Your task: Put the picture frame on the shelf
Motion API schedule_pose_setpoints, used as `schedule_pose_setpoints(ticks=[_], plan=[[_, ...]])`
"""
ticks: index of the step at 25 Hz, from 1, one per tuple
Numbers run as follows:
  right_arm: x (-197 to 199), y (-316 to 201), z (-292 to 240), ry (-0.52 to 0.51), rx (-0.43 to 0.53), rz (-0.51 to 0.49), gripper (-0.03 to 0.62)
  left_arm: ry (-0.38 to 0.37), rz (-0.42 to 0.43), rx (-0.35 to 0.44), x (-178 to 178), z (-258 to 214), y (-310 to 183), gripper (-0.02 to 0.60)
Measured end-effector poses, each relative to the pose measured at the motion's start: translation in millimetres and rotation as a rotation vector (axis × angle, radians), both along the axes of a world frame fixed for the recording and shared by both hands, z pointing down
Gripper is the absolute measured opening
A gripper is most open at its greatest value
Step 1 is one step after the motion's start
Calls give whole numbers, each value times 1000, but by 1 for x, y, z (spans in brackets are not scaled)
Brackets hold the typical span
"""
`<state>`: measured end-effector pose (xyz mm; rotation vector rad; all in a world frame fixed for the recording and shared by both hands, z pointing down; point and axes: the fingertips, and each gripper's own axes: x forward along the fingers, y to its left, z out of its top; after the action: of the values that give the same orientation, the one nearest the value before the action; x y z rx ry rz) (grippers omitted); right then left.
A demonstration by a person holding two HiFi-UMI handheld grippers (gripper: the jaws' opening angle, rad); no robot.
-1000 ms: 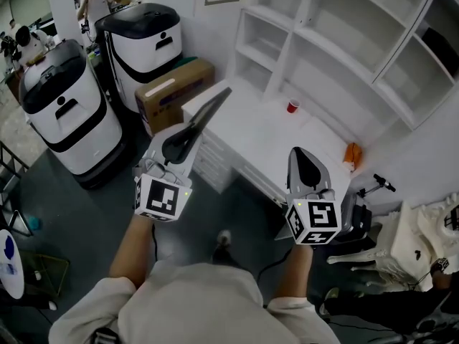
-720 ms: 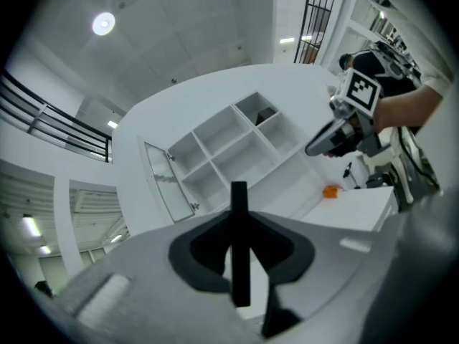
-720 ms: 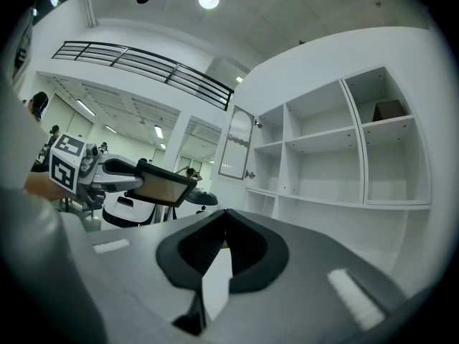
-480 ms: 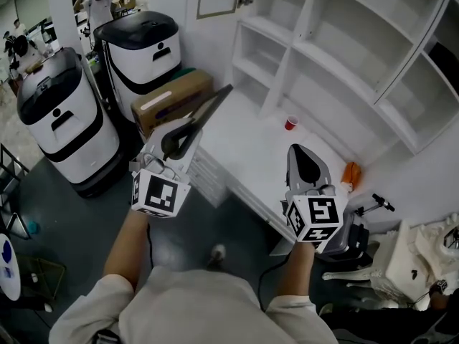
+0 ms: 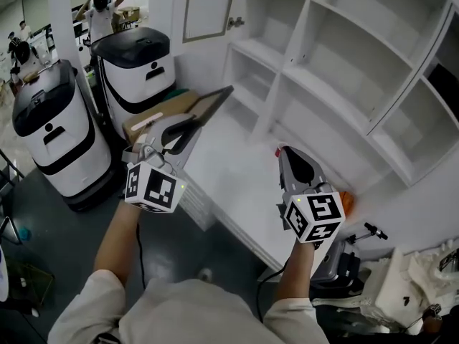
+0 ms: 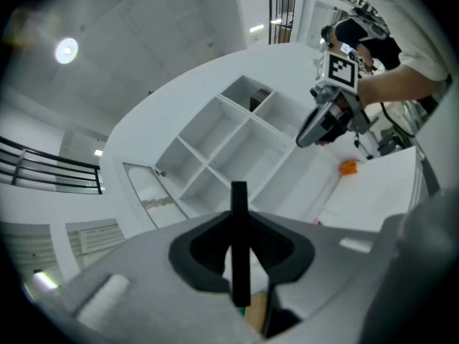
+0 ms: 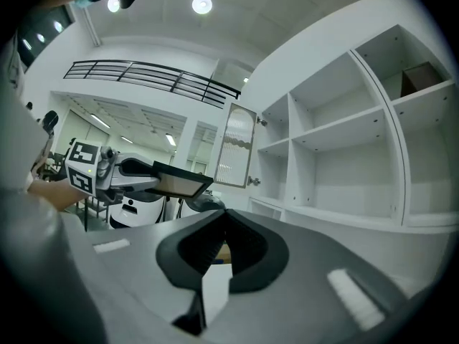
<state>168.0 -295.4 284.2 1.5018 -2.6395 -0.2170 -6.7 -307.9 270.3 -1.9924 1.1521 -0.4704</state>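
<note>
The picture frame is dark-edged with a tan face. It sticks out flat from my left gripper, which is shut on its near edge, above the left end of the white counter. In the left gripper view the frame shows edge-on as a dark bar between the jaws. My right gripper is shut and holds nothing, over the counter to the right. The white shelf unit with bare compartments rises just beyond both grippers. The right gripper view shows the frame off to its left.
Two white-and-black machines and a cardboard box stand left of the counter. A glass cabinet door hangs open above the shelf's left end. An orange thing lies at the counter's right. People stand far back left.
Both grippers and the frame have come nearer to the shelf unit, which now fills more of the view. The red cup on the counter has slipped behind the right gripper.
</note>
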Motion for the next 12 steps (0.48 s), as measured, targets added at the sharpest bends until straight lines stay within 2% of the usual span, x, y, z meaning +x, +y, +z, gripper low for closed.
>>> schedule_pose_setpoints(ticks=[6, 12], plan=[[12, -35, -2, -3, -17, -54, 6, -116, -20, 32, 28, -13, -32, 72], [25, -59, -19, -72, -39, -71, 5, -171, -2, 63, 49, -32, -56, 72]])
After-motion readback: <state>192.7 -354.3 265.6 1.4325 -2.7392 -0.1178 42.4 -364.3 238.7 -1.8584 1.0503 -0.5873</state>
